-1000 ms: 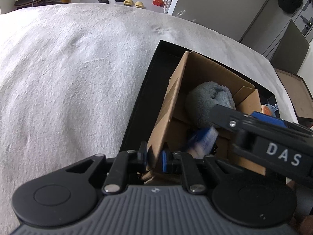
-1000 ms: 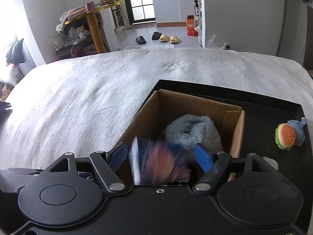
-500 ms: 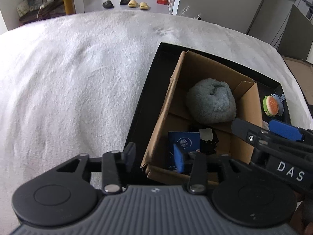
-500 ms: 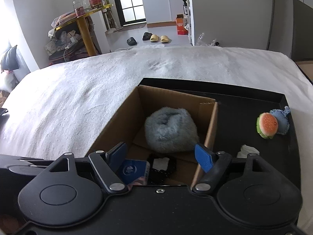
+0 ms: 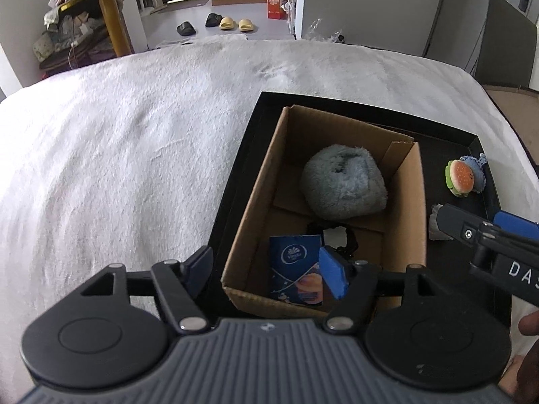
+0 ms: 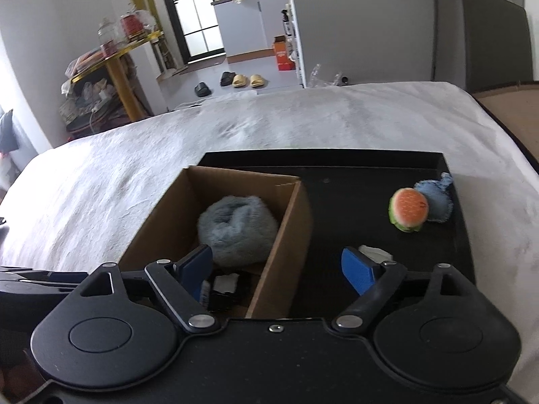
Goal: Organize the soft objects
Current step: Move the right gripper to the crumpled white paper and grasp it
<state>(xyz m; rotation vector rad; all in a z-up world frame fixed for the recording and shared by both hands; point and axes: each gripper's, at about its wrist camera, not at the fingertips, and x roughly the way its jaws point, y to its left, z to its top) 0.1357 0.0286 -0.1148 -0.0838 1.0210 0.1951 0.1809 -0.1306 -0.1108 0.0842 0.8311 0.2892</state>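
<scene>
Beside the cardboard box (image 6: 279, 245), on the black tray (image 6: 337, 168), three soft things wait: burger toy (image 6: 408, 209), blue pouch (image 6: 436, 202) touching it on the far side, white wad (image 6: 375, 252) nearest your right gripper (image 6: 279, 269).

- Right gripper: fingers wide, holding nothing, straddling the box's right wall. Judgement: shift it clear of the box before lowering, centre on the wad, close gently.
- Left gripper (image 5: 266, 269): fingers wide, empty, over the box's near-left corner. Keep it off the wall.
- Box holds a grey fluffy bundle (image 5: 343, 185) at the far end, a blue tissue pack (image 5: 295, 269) and a black item (image 5: 337, 235) at the near end.
- Box and tray sit on the white bed (image 5: 118, 151).
</scene>
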